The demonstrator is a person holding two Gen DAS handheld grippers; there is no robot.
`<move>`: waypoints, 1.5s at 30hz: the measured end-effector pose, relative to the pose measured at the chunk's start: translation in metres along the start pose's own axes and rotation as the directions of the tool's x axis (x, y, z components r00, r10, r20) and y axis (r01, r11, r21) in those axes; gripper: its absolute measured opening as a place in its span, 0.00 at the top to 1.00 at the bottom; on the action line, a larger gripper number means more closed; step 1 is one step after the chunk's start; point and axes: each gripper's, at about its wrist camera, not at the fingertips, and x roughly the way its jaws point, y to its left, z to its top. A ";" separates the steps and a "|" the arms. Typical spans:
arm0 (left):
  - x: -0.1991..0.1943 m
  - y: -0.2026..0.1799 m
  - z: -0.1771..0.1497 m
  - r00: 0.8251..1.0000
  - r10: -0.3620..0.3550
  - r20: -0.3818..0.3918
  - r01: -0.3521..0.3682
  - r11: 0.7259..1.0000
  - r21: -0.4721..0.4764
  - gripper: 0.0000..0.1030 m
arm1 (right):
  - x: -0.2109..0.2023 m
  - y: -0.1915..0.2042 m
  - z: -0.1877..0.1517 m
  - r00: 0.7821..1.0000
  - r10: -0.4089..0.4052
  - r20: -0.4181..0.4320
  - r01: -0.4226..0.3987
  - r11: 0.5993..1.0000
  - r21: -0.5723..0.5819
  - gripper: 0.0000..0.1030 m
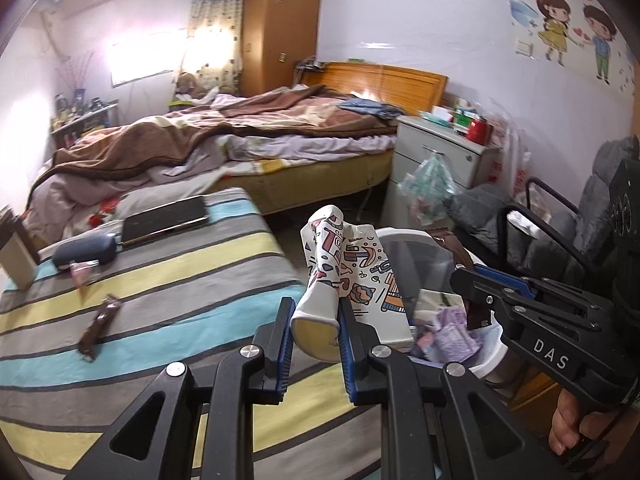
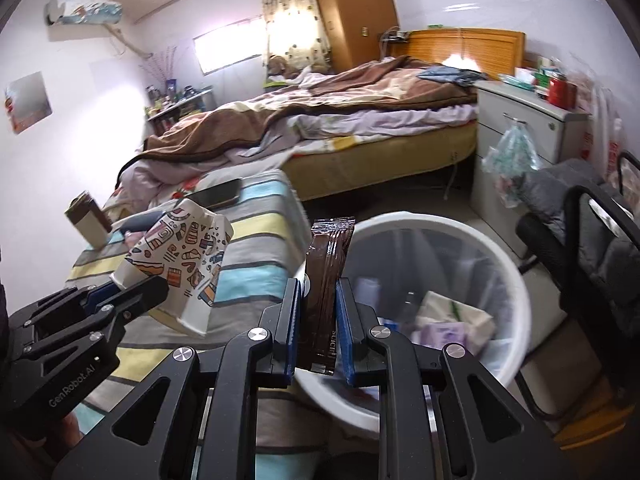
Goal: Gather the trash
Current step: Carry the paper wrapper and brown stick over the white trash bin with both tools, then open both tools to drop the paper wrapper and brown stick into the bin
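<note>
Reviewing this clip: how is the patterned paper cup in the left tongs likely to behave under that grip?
The paper cup already looks crumpled and folded, so it probably gives easily and is light for its size. The left tongs pinch it near its base, so the creased upper part may flop or shift. It seems unlikely to slip, since the flattened paper sits squarely between the pads.

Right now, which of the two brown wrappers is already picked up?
The brown wrapper clamped upright in the right gripper by the white bin; the other brown wrapper lies flat on the striped cover.
</note>
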 end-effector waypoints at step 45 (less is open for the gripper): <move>0.062 -0.054 0.002 0.996 -0.006 -0.091 0.010 0.999 0.045 0.54 | 0.014 -0.079 -0.012 0.990 -0.112 -0.081 0.116 0.993 0.036 0.51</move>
